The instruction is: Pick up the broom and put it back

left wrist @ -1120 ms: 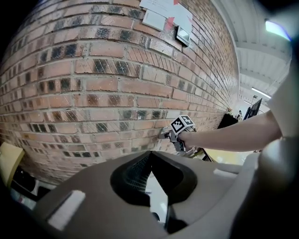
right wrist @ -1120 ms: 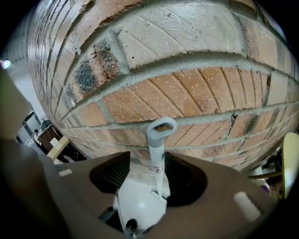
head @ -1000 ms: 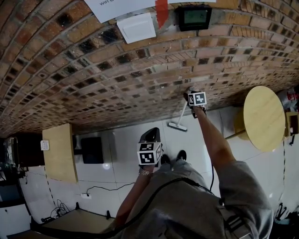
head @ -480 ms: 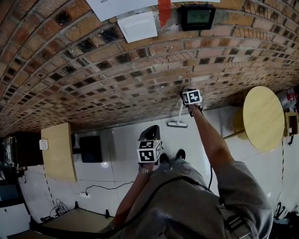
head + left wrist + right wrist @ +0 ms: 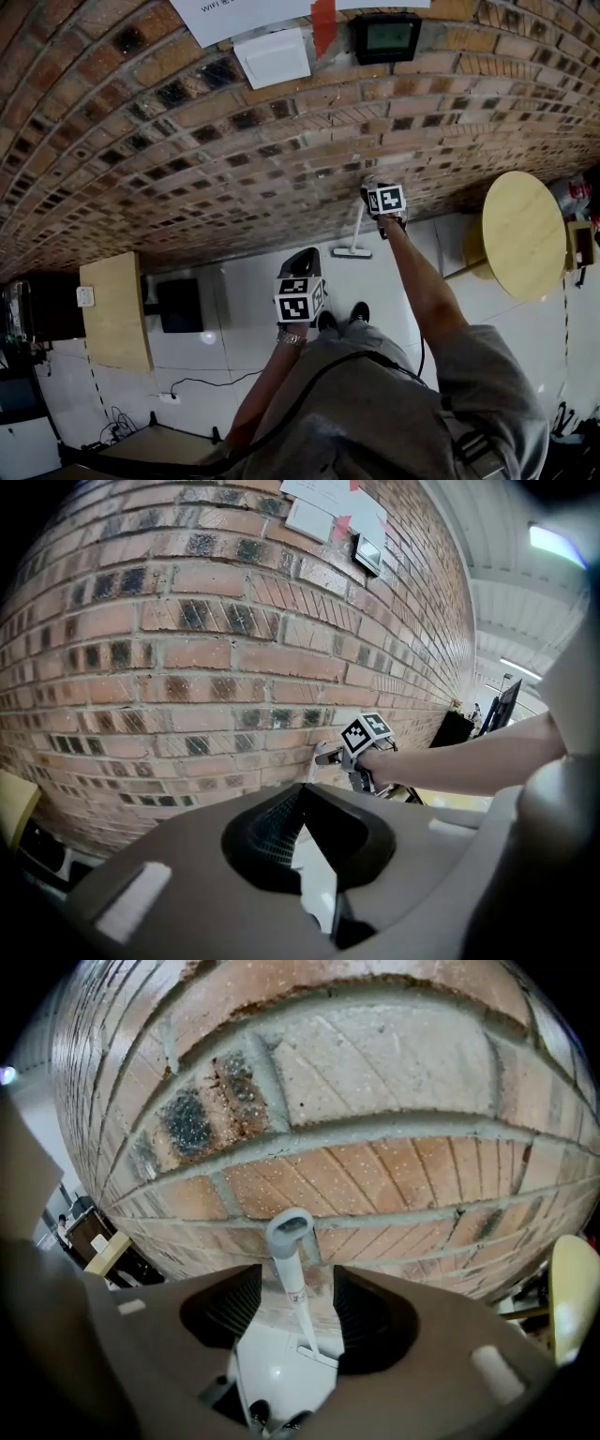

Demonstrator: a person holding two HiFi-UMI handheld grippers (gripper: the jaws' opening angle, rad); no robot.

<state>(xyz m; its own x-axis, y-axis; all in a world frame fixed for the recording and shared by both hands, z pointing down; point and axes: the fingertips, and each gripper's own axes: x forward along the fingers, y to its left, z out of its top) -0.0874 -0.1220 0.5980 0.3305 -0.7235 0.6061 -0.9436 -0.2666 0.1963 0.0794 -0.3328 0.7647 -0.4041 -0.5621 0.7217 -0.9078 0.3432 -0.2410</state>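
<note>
Right gripper [image 5: 298,1279]: its jaws were spread wide and opening, with both ribbed pads clear of any surface.
Broom [image 5: 286,1234]: the white plastic broom, with a long thin handle and a loop at its top, stood between the right jaws. Neither pad touched it, and it sat a little nearer the pad on that view's left.
Broom's lean: the looped top rested against the wall just ahead of the right jaw tips. The handle ran down and away below the jaws to a flat head on the floor.
Left gripper [image 5: 303,794]: its jaws were pressed together at the tips, with nothing pinched between them.
Ahead of the left jaws: the wall filled the view. The right gripper and the person's bare forearm [image 5: 459,761] lay ahead and to the right, well apart from the left tips.
Wall [image 5: 375,1054]: red-brown brick with pale mortar lines.
Floor [image 5: 267,1363]: glossy white tile, seen below and between the right jaws.
Table [image 5: 525,234]: a round, pale wooden top, well off to the right of the right jaws.
</note>
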